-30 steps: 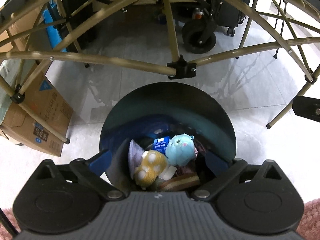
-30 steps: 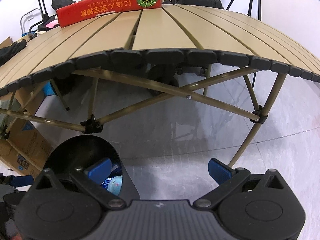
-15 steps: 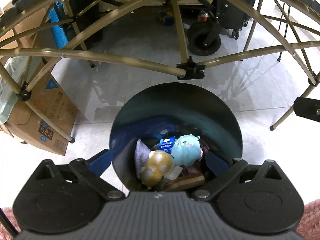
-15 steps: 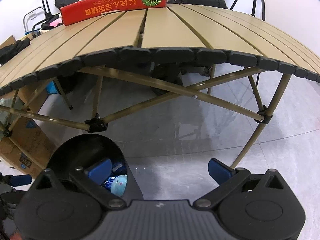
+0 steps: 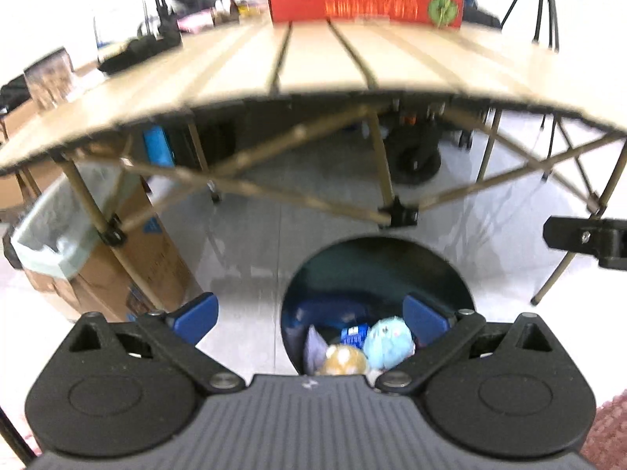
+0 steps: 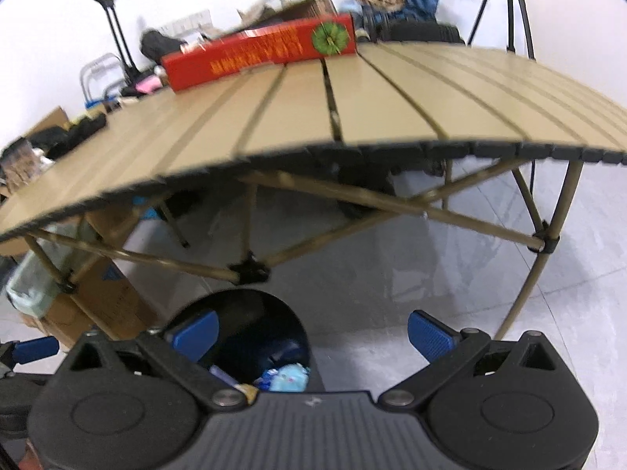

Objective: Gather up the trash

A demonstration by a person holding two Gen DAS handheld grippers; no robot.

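Blue-padded left gripper [image 5: 309, 315] and right gripper [image 6: 313, 333] are both hovering above the bin [image 5: 376, 258], jaws spread wide, gripping nothing.

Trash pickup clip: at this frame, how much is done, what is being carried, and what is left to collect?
Done: the black bin on the floor already holds a light-blue plush, a yellow plush and a small blue carton. In hand: nothing; the left gripper and right gripper are both open and empty. Left: a long red box lies at the far edge of the slatted table.
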